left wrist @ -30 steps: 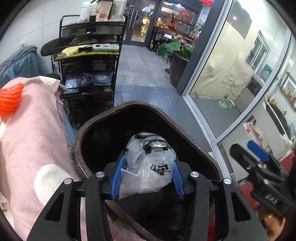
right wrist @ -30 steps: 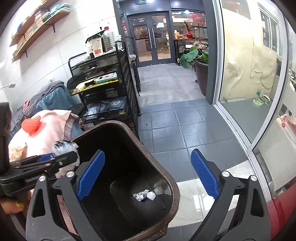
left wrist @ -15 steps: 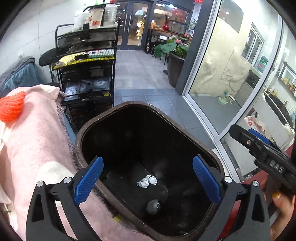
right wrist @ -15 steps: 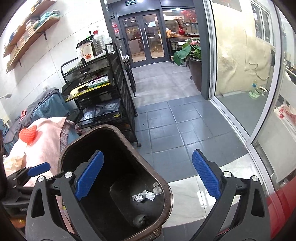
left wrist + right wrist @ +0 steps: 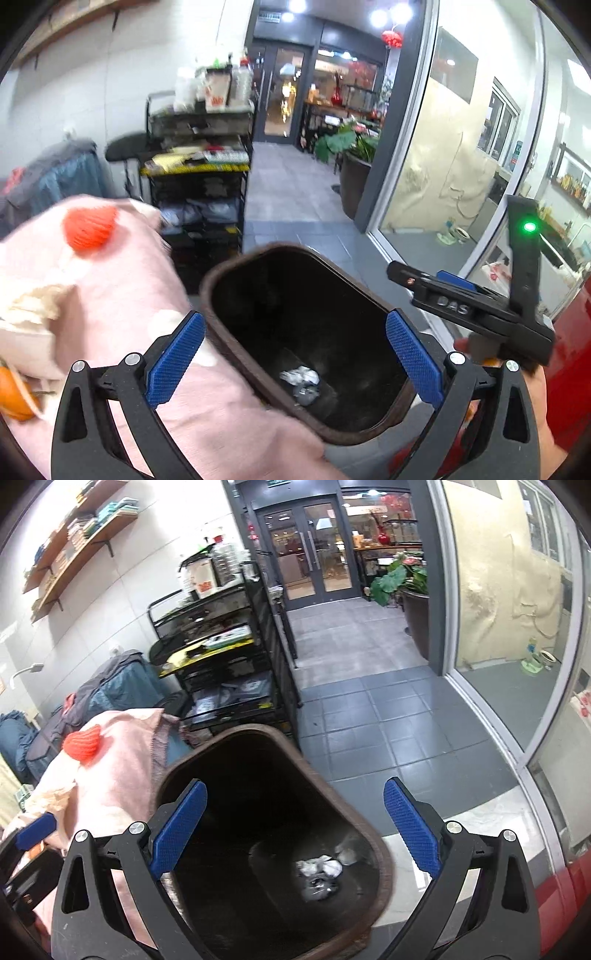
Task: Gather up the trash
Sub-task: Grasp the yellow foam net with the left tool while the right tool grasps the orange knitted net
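A dark brown trash bin (image 5: 258, 254) stands on the floor below both grippers. At its bottom lie a crumpled white paper (image 5: 299, 374) and a clear plastic bag wad (image 5: 308, 391), also visible in the right wrist view as the paper (image 5: 319, 866) and the bag (image 5: 321, 886). My left gripper (image 5: 294, 321) hangs above the bin's mouth, jaws wide open, nothing between them. My right gripper (image 5: 295, 786) is open and empty over the bin rim (image 5: 386, 867). A hand (image 5: 476, 347) holds the right gripper's black body (image 5: 461, 306) at the right.
A pink blanket (image 5: 110, 295) with an orange knitted piece (image 5: 90, 230) lies against the bin's left side. Behind it stands a black shelf cart (image 5: 229, 657). A glass wall (image 5: 443, 166) and a potted plant (image 5: 354, 173) are to the right, with grey tiled floor (image 5: 369, 720) between.
The left gripper opened and let go of the plastic bag, which now lies at the bin's bottom. The left gripper then drew back and up. The right gripper barely moved.
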